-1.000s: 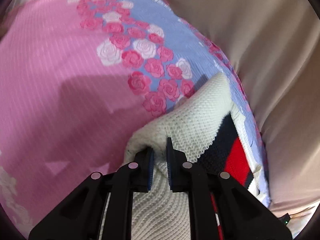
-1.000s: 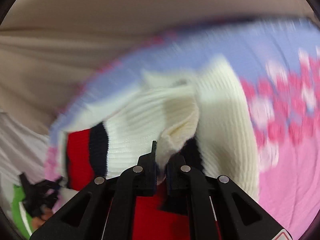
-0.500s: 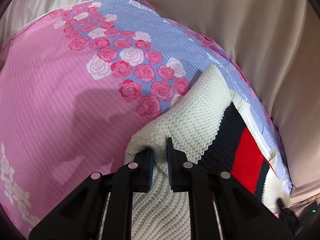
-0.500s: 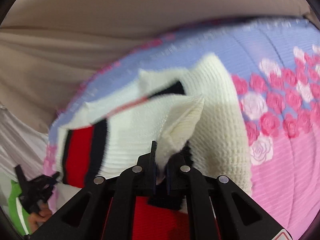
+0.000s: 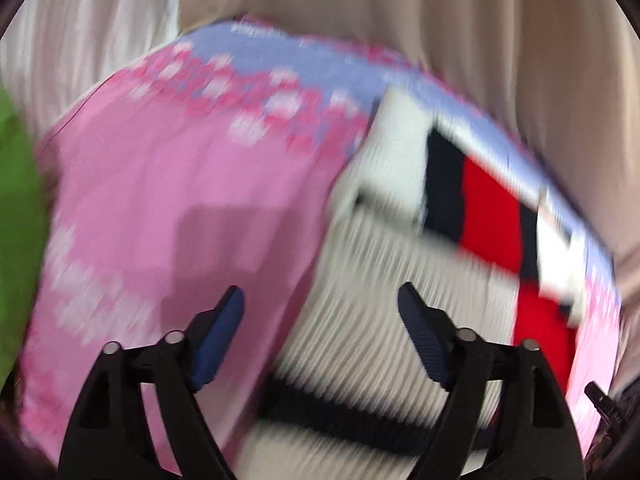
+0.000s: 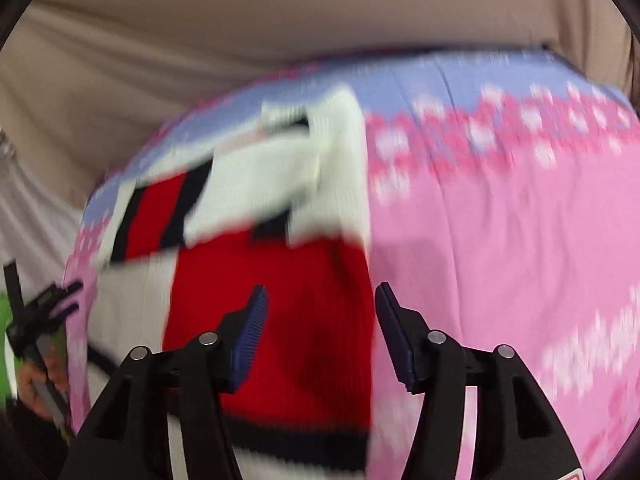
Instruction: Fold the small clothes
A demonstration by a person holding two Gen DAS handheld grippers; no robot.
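A small knit sweater (image 5: 384, 280), cream with red and dark navy stripes, lies folded on a pink floral bedsheet (image 5: 168, 200). It also shows in the right wrist view (image 6: 272, 264), red panel nearest. My left gripper (image 5: 320, 312) is open and empty, just above the sweater's cream left edge. My right gripper (image 6: 320, 308) is open and empty over the red panel's right edge. Both views are blurred by motion.
The sheet (image 6: 500, 240) has a lilac band with pink roses at the far side. Beige fabric (image 5: 440, 20) rises behind the bed. A green cloth (image 5: 16, 240) sits at the left. The other hand-held gripper (image 6: 36, 320) shows at the right wrist view's left edge.
Both grippers have opened and let go of the sweater. The held cream folds have dropped flat onto the garment, and both grippers have pulled back and up.
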